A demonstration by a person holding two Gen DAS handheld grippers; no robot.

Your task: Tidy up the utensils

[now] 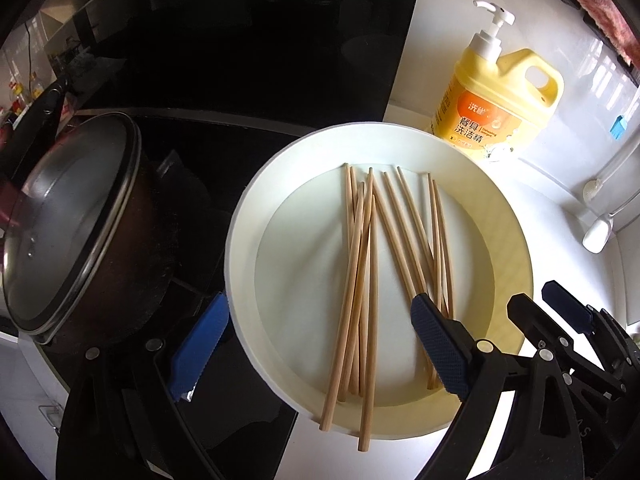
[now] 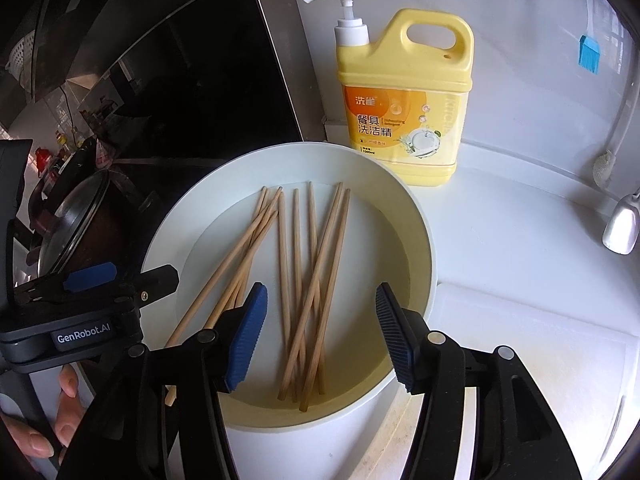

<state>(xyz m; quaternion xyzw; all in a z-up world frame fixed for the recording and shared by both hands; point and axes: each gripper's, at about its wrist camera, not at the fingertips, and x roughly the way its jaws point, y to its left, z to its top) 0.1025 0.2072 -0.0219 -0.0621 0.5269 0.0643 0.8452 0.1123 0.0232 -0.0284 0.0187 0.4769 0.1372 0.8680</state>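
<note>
White table (image 2: 520,240) carries my plate (image 2: 408,216), yellow detergent bottle (image 2: 404,112) behind it; wooden chopsticks (image 1: 368,264) lie scattered across the plate; my left gripper (image 1: 320,344) and right gripper (image 2: 322,336) hover above, jaws apart, nothing held.

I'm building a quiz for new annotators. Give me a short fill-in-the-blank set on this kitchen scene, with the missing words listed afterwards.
1. The wooden chopsticks lie loose inside a white ____.
2. Behind the bowl stands a yellow detergent bottle with a white ____ on top.
3. Both the left gripper and the right gripper are ____, holding nothing.
4. The dark pot beside the bowl is covered by a ____ lid.

Missing words: bowl; pump; open; glass
</note>
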